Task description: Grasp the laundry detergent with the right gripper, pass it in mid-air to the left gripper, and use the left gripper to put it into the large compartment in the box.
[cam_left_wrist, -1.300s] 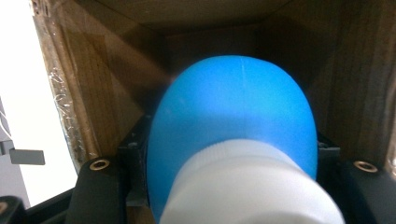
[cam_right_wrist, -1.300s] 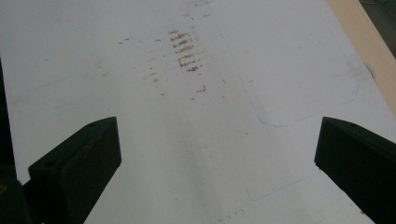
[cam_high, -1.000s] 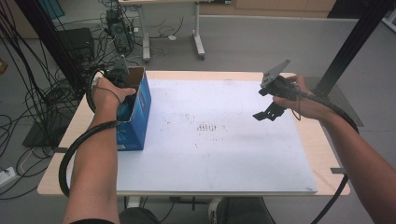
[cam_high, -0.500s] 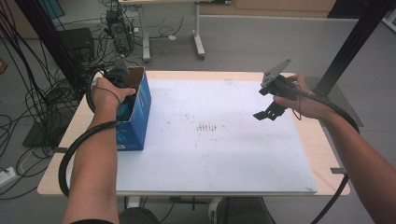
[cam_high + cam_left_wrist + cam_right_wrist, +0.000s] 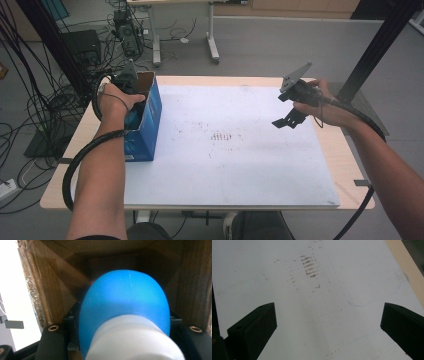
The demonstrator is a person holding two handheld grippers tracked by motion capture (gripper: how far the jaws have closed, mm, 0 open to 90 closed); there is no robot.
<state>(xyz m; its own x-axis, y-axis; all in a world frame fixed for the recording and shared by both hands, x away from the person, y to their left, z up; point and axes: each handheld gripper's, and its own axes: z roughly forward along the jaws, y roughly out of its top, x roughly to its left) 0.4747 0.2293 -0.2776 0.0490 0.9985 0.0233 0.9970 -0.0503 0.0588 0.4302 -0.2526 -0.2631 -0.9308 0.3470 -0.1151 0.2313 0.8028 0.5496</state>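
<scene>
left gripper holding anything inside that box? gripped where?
Yes: the left gripper is shut on a blue bottle with a white cap, inside the blue box. Jaws clamp the body just below the cap.

Your forearms are bare; each black gripper (image 5: pixel 289 118) carries a grey three-cornered plate (image 5: pixel 295 77) and trails a thick black cable (image 5: pixel 80 160); brass-ringed screw holes (image 5: pixel 53 327) dot the jaws.

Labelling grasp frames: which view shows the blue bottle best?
Left gripper view: the blue bottle with its white cap sits close up between the jaws, inside the cardboard box. The high view has the box and left hand covering it.
</scene>
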